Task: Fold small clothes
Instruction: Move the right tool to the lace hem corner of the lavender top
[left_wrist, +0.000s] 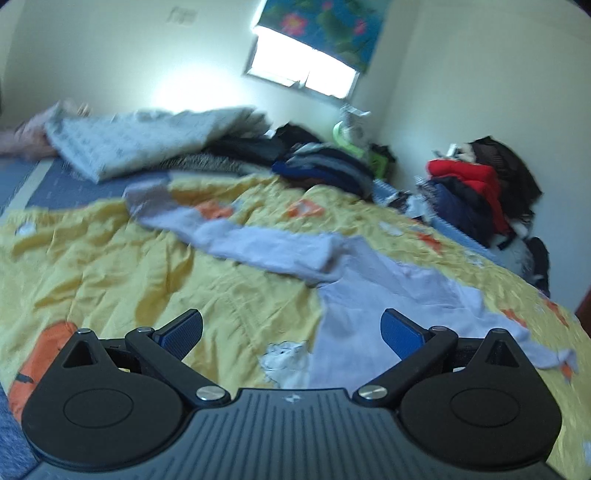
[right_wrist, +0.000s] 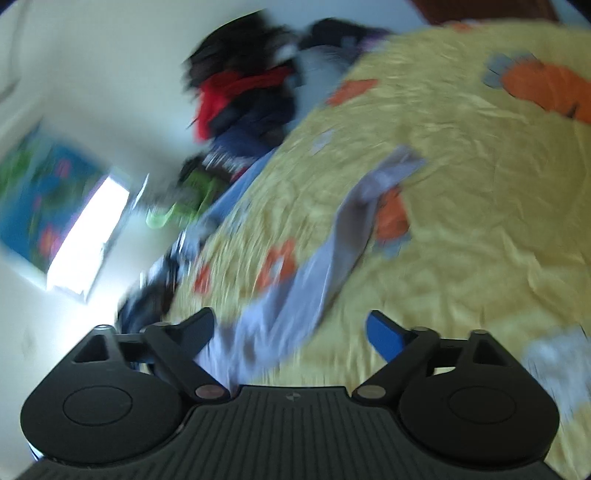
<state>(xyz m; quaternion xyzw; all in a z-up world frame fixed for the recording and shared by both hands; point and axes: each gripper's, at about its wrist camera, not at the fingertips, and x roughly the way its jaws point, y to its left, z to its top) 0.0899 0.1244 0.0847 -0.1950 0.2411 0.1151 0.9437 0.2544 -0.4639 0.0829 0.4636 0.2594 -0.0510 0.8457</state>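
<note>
Left wrist view is filled mostly by a bed (left_wrist: 110, 266) covered with a yellow quilt (left_wrist: 155, 280) printed with orange patches. Against the far wall a patterned grey blanket (left_wrist: 122, 144) is heaped, with dark folded clothes (left_wrist: 321, 166) beside it and a red and black pile (left_wrist: 476, 184) at the right. A window (left_wrist: 303, 66) under a floral blind (left_wrist: 325, 26) is seen above. A pale lilac garment (left_wrist: 369, 273) is spread crumpled across the quilt, one long part running away to the left and its body lying nearer. The left gripper (left_wrist: 291, 332) is held above the quilt with its jaws wide apart and nothing between the blue pads (left_wrist: 402, 332); the garment's near edge lies just ahead of it, under and beyond the right finger, and no contact can be made out.

Right wrist view is rolled and heavily blurred. The same quilt (right_wrist: 461, 221) and garment (right_wrist: 295, 288) are shown, with the red pile (right_wrist: 229, 96) and window (right_wrist: 88, 236) at the left. The right gripper (right_wrist: 290, 332) is seen with its jaws spread; the garment's end reaches between them beside the left finger (right_wrist: 195, 332), but no clamping is visible and touching cannot be told through the blur.
</note>
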